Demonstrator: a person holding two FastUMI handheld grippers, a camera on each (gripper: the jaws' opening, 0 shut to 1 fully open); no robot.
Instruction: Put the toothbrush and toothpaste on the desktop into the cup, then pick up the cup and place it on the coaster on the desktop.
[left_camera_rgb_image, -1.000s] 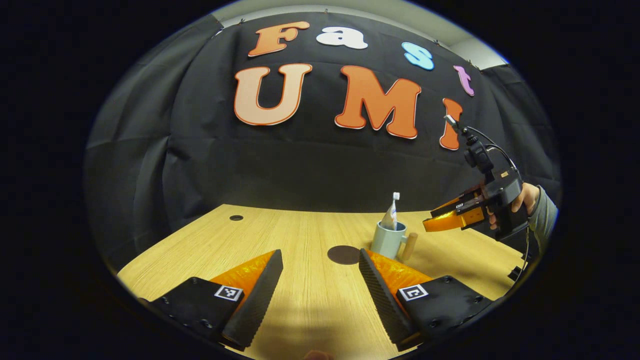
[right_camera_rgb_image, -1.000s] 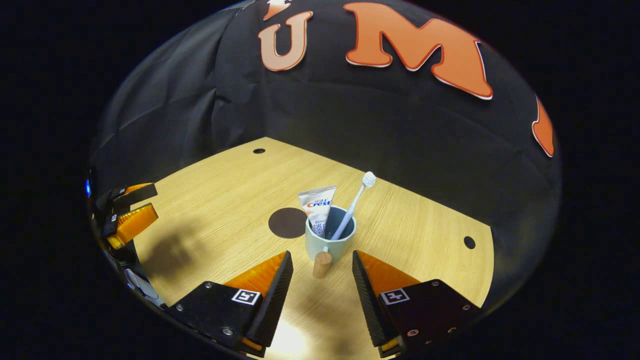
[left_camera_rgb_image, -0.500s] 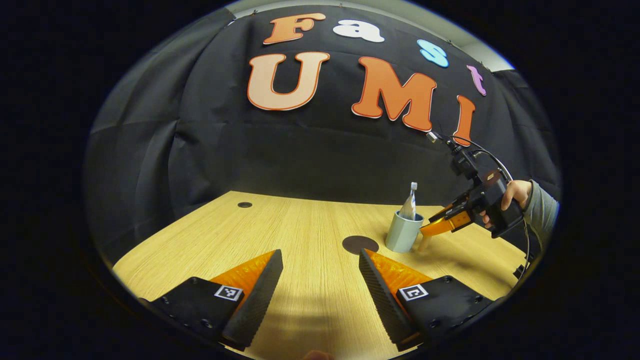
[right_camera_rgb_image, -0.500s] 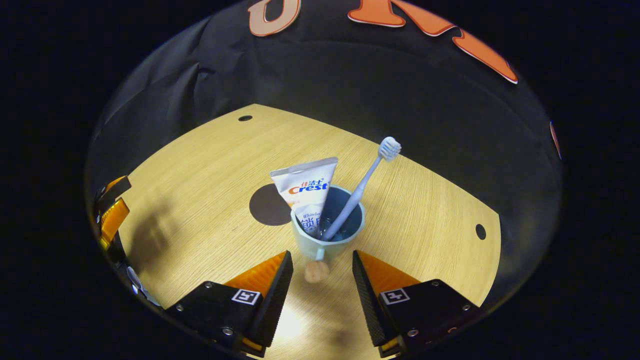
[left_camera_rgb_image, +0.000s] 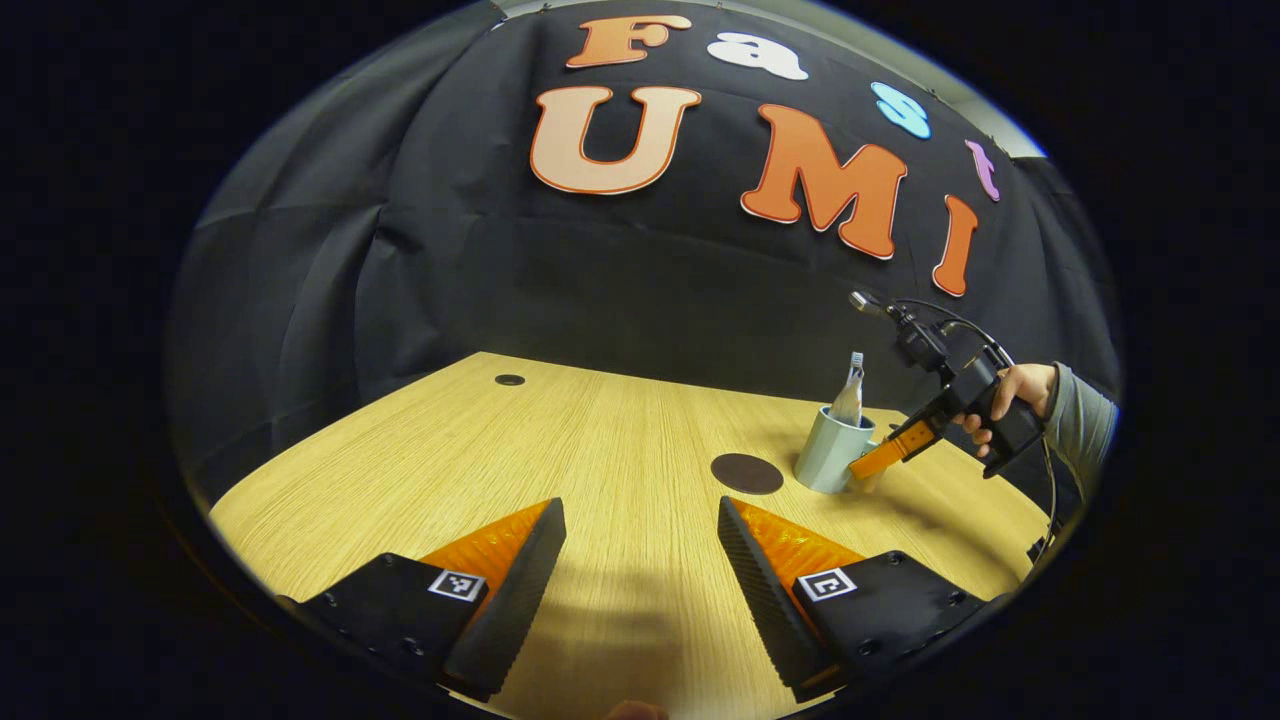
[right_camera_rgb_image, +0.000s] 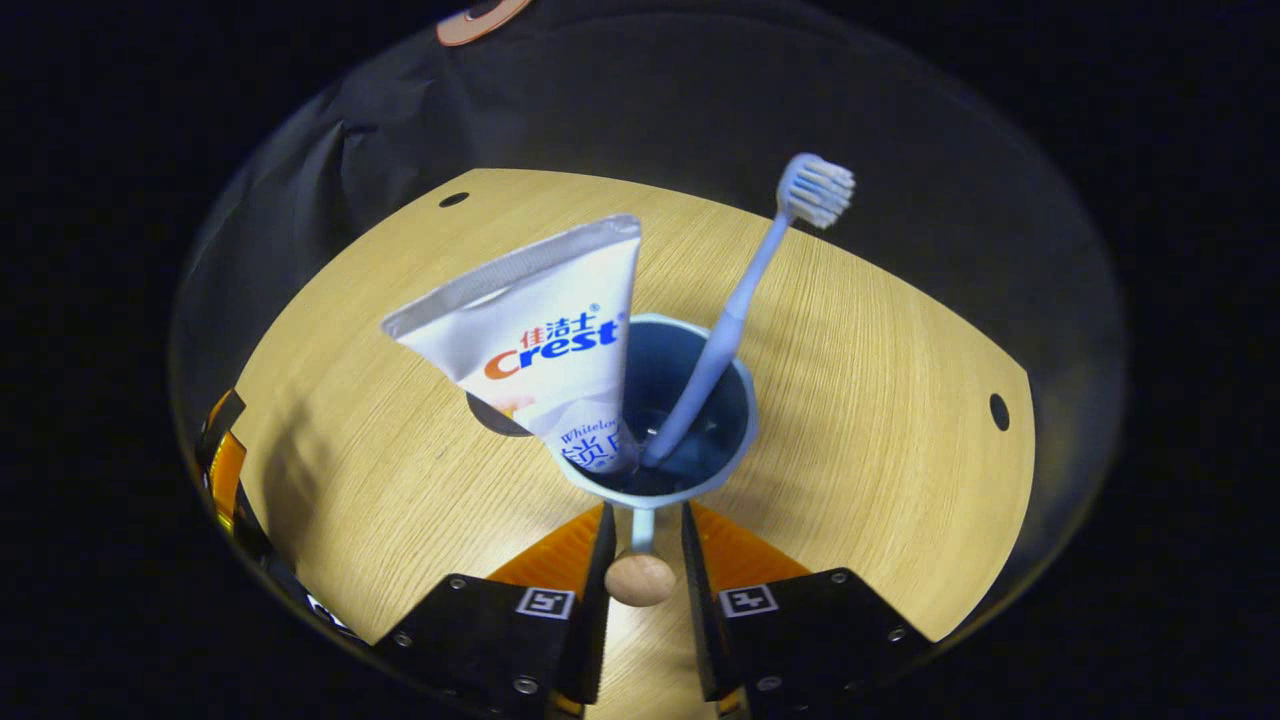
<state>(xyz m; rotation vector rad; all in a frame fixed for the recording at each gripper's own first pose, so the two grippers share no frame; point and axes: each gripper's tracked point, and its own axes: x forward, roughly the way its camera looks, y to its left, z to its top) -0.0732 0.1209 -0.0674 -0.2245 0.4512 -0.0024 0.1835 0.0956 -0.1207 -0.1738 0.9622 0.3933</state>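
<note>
1. Two wide-spread fingers of the left gripper (left_camera_rgb_image: 640, 580) hover empty over the light wooden desktop (left_camera_rgb_image: 560, 450) in the left gripper view; well ahead to the right stands the pale blue-grey ceramic cup (left_camera_rgb_image: 828, 450), just beside the round dark brown coaster (left_camera_rgb_image: 747, 473), with the right gripper (left_camera_rgb_image: 868, 462) at its far side.

2. Right gripper view: the right gripper (right_camera_rgb_image: 642, 560) has its fingers narrowed around the cup's wooden-knobbed handle (right_camera_rgb_image: 640, 578); whether they press it, I cannot tell. The cup (right_camera_rgb_image: 735, 470) holds the white toothpaste tube (right_camera_rgb_image: 545, 335) and the light blue toothbrush (right_camera_rgb_image: 745, 290), both leaning.

One cup (right_camera_rgb_image: 665, 455), one toothbrush (right_camera_rgb_image: 745, 300), one toothpaste (right_camera_rgb_image: 545, 345), one coaster (left_camera_rgb_image: 747, 473)
</note>
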